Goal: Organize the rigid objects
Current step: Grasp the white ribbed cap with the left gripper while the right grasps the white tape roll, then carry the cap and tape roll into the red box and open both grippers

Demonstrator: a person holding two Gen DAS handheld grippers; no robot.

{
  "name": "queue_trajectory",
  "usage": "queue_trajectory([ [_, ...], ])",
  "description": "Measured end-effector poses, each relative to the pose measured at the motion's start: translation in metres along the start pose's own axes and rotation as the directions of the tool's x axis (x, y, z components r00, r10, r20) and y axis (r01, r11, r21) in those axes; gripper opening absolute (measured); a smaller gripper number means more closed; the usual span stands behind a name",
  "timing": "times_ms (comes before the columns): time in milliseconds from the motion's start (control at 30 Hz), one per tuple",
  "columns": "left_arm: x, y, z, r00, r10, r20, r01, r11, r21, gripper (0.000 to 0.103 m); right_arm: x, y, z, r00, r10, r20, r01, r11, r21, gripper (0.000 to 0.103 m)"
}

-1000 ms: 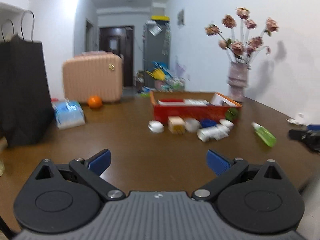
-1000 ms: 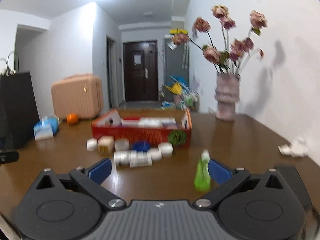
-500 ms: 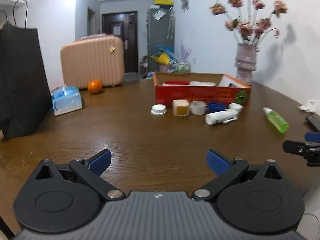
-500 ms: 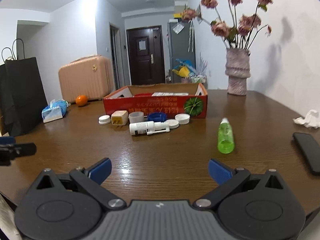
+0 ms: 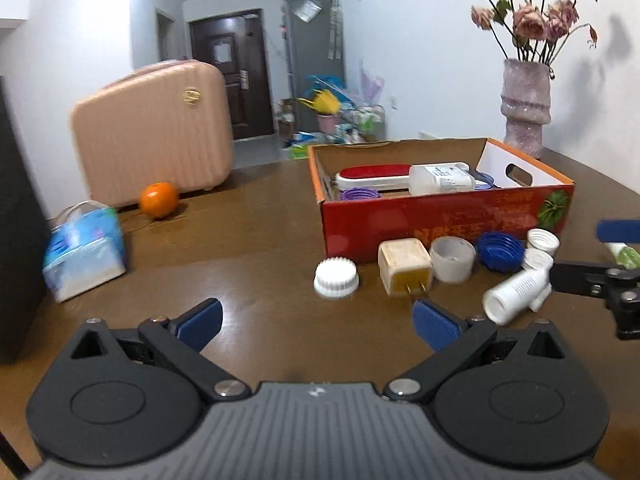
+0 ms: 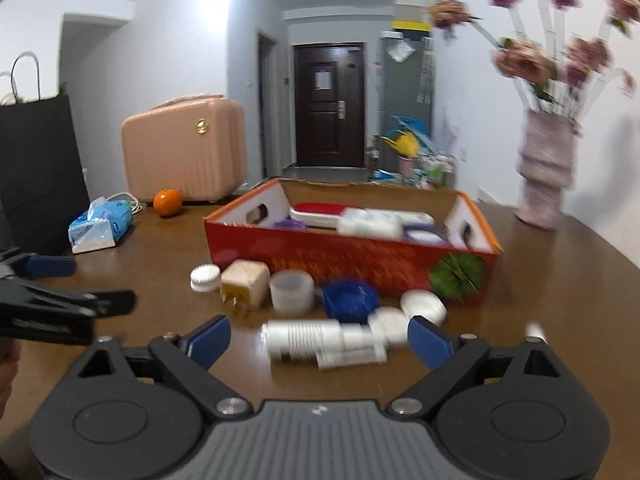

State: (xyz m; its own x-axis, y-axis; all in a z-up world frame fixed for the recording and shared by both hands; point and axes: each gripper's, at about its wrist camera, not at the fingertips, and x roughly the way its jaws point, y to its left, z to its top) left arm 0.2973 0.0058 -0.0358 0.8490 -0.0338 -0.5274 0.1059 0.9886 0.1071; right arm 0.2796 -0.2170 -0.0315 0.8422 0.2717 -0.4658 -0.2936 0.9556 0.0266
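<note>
Closing the right gripper (image 6: pixel 318 340), still wide and empty, squarely across the white bottle (image 6: pixel 320 342) lying lower centre before the red box (image 6: pixel 352 258), left gripper (image 5: pixel 316 322) open, empty.

One box (image 5: pixel 440 216), one orange (image 5: pixel 158 199), one vase (image 5: pixel 526 106)

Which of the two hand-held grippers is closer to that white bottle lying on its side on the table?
Right. The right hand-held gripper has the white bottle just ahead between its closing fingers, not yet gripped. The left hand-held gripper sits farther off, the bottle ahead to its right.
</note>
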Motion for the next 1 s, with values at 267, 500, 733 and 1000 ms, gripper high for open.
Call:
queue_trajectory([
  [267,0.092,0.018,0.024,0.984,-0.131,-0.120,0.133,0.991,0.006,0.068,0.090,0.006,0.035,0.990,0.052,-0.128,-0.062,0.995,-0.080,0.074],
  [500,0.116,0.030,0.017,0.970,-0.207,-0.127,0.203,0.978,-0.043,0.053,0.126,0.003,0.035,0.983,0.089,-0.164,-0.100,0.993,-0.066,0.062],
  [733,0.108,0.018,0.016,0.964,-0.238,-0.117,0.241,0.970,0.011,0.039,0.130,0.010,0.031,0.975,0.129,-0.180,-0.144,0.987,-0.075,0.058],
  [1000,0.083,0.014,0.016,0.985,-0.140,-0.097,0.141,0.990,0.011,0.039,0.121,0.010,0.030,0.982,0.120,-0.148,-0.128,0.991,-0.045,0.024],
])
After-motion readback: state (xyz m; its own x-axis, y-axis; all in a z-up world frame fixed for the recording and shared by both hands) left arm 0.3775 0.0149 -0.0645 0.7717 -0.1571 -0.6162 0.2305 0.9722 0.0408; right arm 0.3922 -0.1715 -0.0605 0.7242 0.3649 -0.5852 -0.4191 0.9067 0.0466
